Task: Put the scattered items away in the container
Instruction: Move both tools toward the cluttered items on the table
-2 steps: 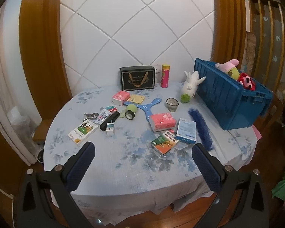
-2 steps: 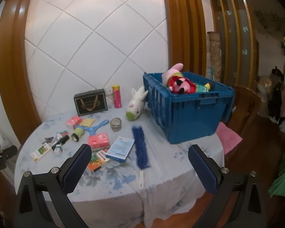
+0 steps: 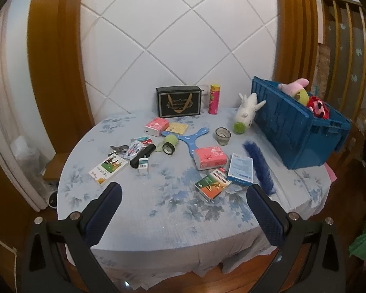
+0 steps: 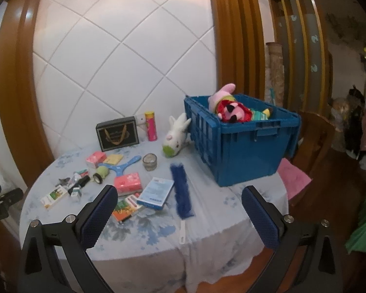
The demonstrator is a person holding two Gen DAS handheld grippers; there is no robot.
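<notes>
Round table with flowered blue cloth (image 3: 158,219) bears scattered items, soft toys fill the ribbed blue plastic crate (image 4: 244,151) at right; left gripper (image 3: 181,207) and right gripper (image 4: 175,207) hover wide open and empty, so approach low and close squarely.

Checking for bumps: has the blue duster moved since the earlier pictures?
No. The duster lies where it did, its brush end beside the crate and its white handle pointing at the table edge.
</notes>
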